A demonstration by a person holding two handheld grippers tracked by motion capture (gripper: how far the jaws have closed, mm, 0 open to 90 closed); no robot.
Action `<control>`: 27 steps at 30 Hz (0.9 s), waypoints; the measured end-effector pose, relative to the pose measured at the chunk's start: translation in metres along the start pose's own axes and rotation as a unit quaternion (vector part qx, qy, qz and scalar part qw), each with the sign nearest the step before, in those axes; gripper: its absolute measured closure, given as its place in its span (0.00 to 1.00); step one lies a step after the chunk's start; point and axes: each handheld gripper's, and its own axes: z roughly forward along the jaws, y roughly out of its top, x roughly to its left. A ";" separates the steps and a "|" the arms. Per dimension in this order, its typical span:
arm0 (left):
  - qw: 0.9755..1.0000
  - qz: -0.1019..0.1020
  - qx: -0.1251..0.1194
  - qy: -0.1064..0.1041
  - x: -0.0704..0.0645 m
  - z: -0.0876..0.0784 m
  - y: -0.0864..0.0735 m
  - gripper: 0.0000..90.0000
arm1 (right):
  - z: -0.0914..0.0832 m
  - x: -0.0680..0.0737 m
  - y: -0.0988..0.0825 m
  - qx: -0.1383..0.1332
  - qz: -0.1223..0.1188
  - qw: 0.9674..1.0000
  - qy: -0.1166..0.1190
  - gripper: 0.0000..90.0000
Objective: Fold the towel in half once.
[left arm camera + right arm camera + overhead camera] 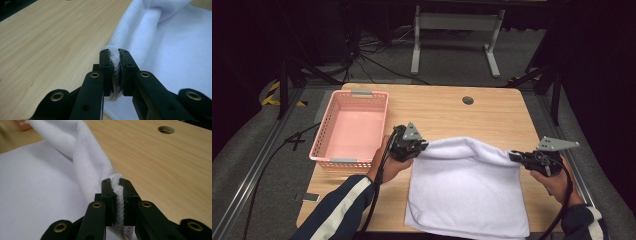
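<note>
We hold the white towel [469,192] by its two far corners, our left gripper [421,146] and right gripper [515,157] each with jaws pinched tight on the cloth. The far edge is lifted off the surface [447,107]. Folding has just started; the pink basket [332,160] waits beside us.

A wooden table [447,112] bears a pink basket [351,127] and white towel [469,192].

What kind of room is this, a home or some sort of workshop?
Most likely a lab or recording studio, not a home. A wooden table stands among dark curtains, with cables strewn over the grey floor and metal rails alongside, while a person folds a white towel with handheld grippers.
</note>
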 end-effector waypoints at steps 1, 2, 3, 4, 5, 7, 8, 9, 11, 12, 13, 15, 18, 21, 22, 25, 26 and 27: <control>1.000 -0.001 -0.001 -0.014 -0.005 -0.005 -0.006 0.92 | -0.006 0.006 -0.004 0.001 -0.004 1.000 0.010 0.91; 1.000 0.004 -0.003 -0.026 -0.012 -0.010 -0.014 0.92 | -0.010 0.012 -0.009 0.000 -0.006 1.000 0.024 0.91; 0.999 0.013 -0.001 -0.038 -0.018 -0.014 -0.020 0.91 | -0.016 0.020 -0.015 0.006 -0.019 0.999 0.042 0.91; 0.998 0.020 -0.005 -0.052 -0.023 -0.018 -0.026 0.91 | -0.020 0.026 -0.021 0.010 -0.025 0.998 0.051 0.91; 0.998 0.023 -0.005 -0.063 -0.029 -0.021 -0.032 0.91 | -0.023 0.031 -0.027 0.015 -0.026 0.997 0.064 0.91; 0.995 0.043 0.014 -0.085 -0.039 -0.024 -0.044 0.91 | -0.028 0.044 -0.040 0.042 -0.047 0.995 0.084 0.91; 0.994 0.047 0.028 -0.098 -0.046 -0.024 -0.051 0.91 | -0.028 0.047 -0.045 0.049 -0.043 0.993 0.094 0.91; 0.992 0.053 0.041 -0.103 -0.050 -0.022 -0.057 0.91 | -0.026 0.051 -0.054 0.063 -0.044 0.991 0.106 0.91; 0.989 0.071 0.072 -0.110 -0.056 -0.016 -0.065 0.91 | -0.021 0.058 -0.066 0.100 -0.049 0.987 0.113 0.90; 0.987 0.079 0.087 -0.105 -0.058 -0.012 -0.070 0.91 | -0.019 0.060 -0.070 0.110 -0.049 0.986 0.116 0.90; 0.987 0.079 0.098 -0.101 -0.059 -0.009 -0.073 0.91 | -0.016 0.060 -0.074 0.122 -0.051 0.985 0.114 0.90; 0.987 0.074 0.101 -0.098 -0.056 -0.003 -0.076 0.91 | -0.013 0.058 -0.076 0.118 -0.038 0.986 0.113 0.90; 0.987 0.078 0.110 -0.084 -0.053 0.000 -0.072 0.91 | -0.008 0.052 -0.075 0.115 -0.036 0.988 0.095 0.91; 0.989 0.079 0.118 -0.050 -0.047 0.011 -0.064 0.91 | 0.000 0.047 -0.069 0.111 -0.040 0.991 0.069 0.91; 0.990 0.072 0.117 -0.040 -0.043 0.015 -0.062 0.91 | 0.005 0.044 -0.066 0.109 -0.041 0.992 0.054 0.91; 0.991 0.060 0.116 -0.010 -0.029 0.026 -0.055 0.91 | 0.023 0.028 -0.054 0.105 -0.036 0.994 0.016 0.91; 0.992 0.054 0.111 0.000 -0.023 0.030 -0.053 0.91 | 0.023 0.028 -0.054 0.105 -0.036 0.994 0.016 0.91; 0.994 0.030 0.107 0.006 -0.014 0.037 -0.049 0.92 | 0.031 0.020 -0.049 0.103 -0.032 0.994 0.002 0.91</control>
